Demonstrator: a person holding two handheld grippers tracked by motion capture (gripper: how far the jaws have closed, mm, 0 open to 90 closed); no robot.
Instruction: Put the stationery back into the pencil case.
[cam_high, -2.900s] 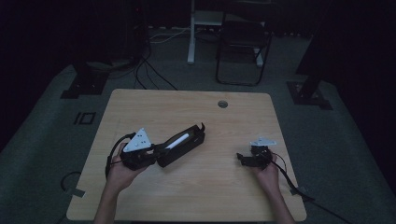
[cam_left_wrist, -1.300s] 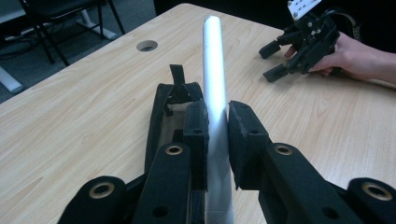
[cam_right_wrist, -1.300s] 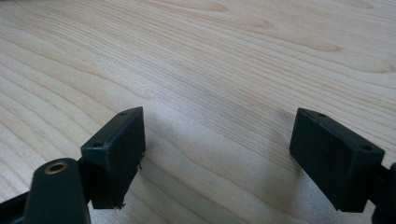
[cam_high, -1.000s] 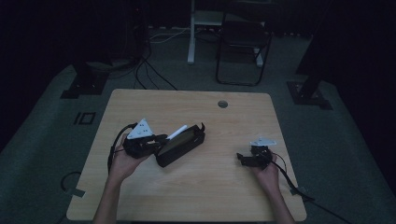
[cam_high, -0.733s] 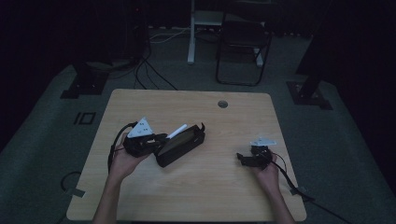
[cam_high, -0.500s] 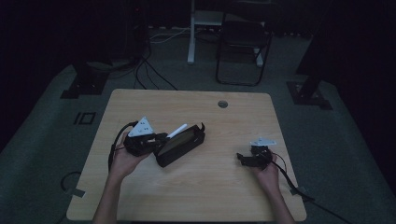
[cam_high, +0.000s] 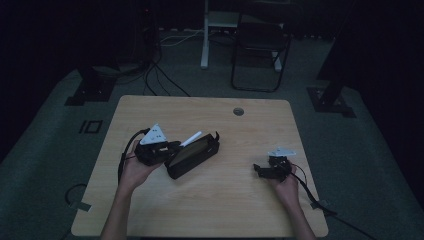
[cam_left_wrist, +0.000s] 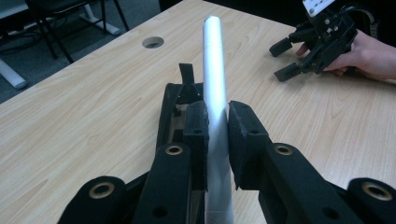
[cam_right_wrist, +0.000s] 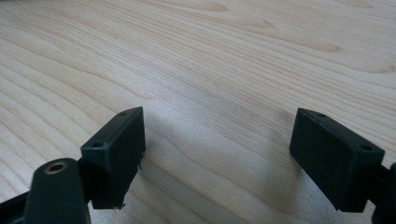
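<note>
white tube (cam_left_wrist: 215, 98), lower end hidden between left gripper (cam_left_wrist: 216, 126) pads

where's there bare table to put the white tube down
Bare wood lies between the black case and the right gripper, along the far edge around the round hole, and along the near edge. It is crowded at the left gripper, which clamps the white tube over the case.

The white tube (cam_left_wrist: 215, 107) runs off the bottom edge between the left claw's (cam_left_wrist: 217, 135) pads.
</note>
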